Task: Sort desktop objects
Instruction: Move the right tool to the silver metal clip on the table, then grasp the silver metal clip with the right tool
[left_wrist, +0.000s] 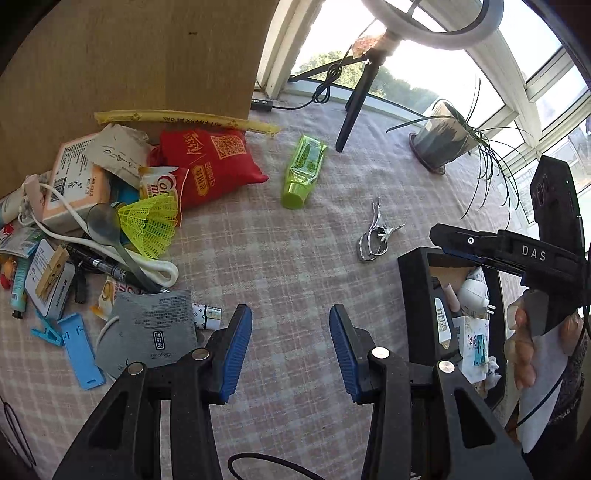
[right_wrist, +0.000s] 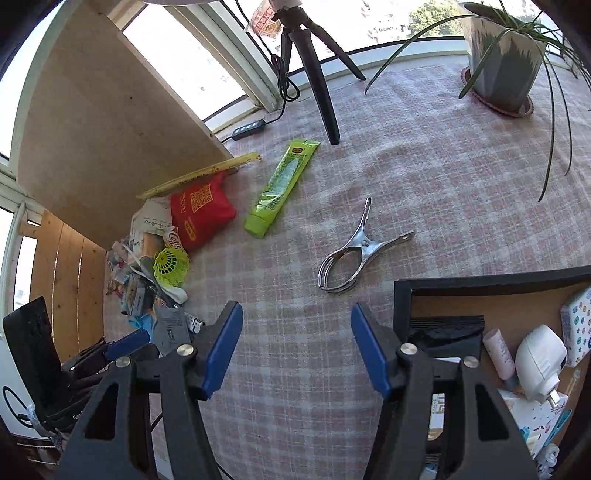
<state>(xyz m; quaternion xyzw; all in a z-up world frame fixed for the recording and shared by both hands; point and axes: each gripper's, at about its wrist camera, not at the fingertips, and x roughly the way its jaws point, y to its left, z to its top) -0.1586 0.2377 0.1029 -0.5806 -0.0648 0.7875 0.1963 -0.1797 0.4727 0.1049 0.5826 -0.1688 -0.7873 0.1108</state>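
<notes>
Evidently both the left tongs (left_wrist: 290, 349) and right tongs (right_wrist: 296, 347) hung apart and empty, so the right should straddle the metal clip (right_wrist: 357, 251) mid-frame squarely at its pivot.

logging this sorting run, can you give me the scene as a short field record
left tool: open, empty, above the cloth
right tool: open, empty, near the box
metal clip: lying alone on the checked tablecloth, beside the box
green tube: flat on the cloth, apart from the pile
unsorted pile: red pouch, yellow shuttlecock, spoon, packets
black box: already holds a white plug and small items
</notes>
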